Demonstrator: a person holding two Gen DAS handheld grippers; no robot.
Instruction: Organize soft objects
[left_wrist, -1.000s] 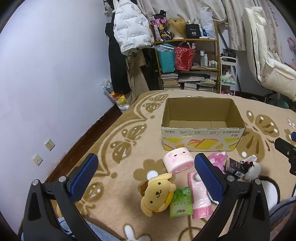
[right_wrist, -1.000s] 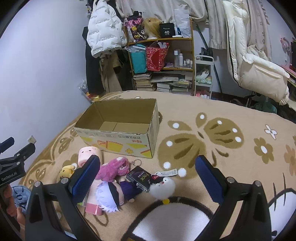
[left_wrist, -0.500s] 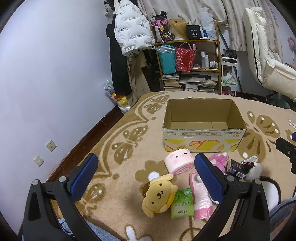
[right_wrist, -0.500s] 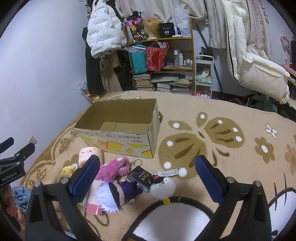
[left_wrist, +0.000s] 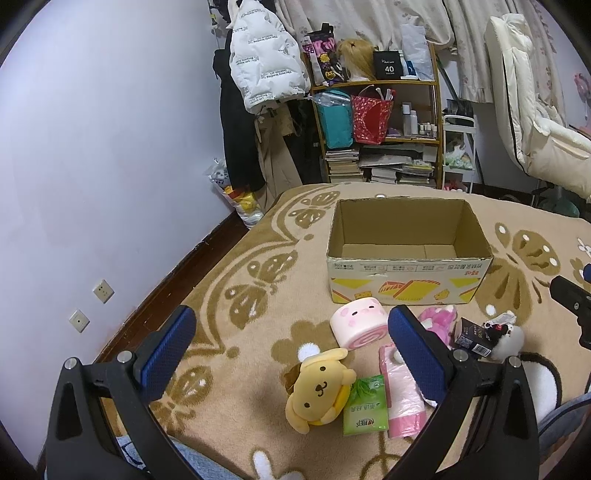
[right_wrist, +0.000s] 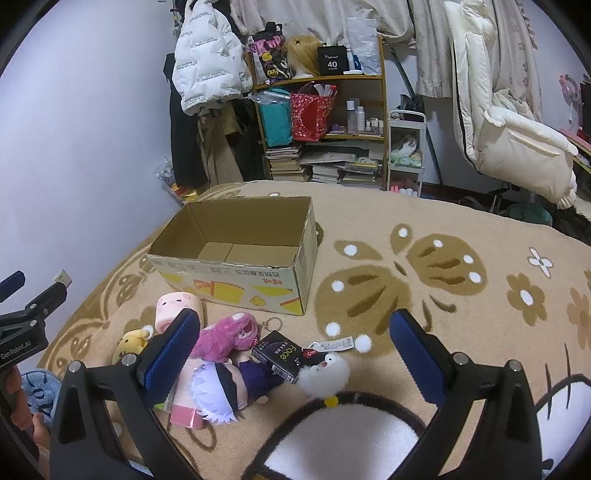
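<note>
An open, empty cardboard box (left_wrist: 406, 273) (right_wrist: 236, 277) stands on the patterned carpet. In front of it lie a yellow dog plush (left_wrist: 317, 391), a pink roll plush (left_wrist: 356, 326), a green tissue pack (left_wrist: 365, 410), a pink packet (left_wrist: 402, 398), a magenta plush (right_wrist: 229, 336), a white-haired doll (right_wrist: 221, 391), a black card box (right_wrist: 280, 354) and a white fluffy keychain (right_wrist: 325, 373). My left gripper (left_wrist: 291, 347) is open above the carpet, just left of the toys. My right gripper (right_wrist: 295, 347) is open above the magenta plush and the keychain, and holds nothing.
A crowded shelf (left_wrist: 376, 122) with bags and books, hanging coats (left_wrist: 258, 74) and a white chair (right_wrist: 513, 129) stand behind the carpet (right_wrist: 443, 295). The wall with sockets (left_wrist: 103, 291) runs along the left.
The left wrist view has shifted slightly, so the box and toys sit a little lower and further right. Both grippers stay open; nothing was picked up.
</note>
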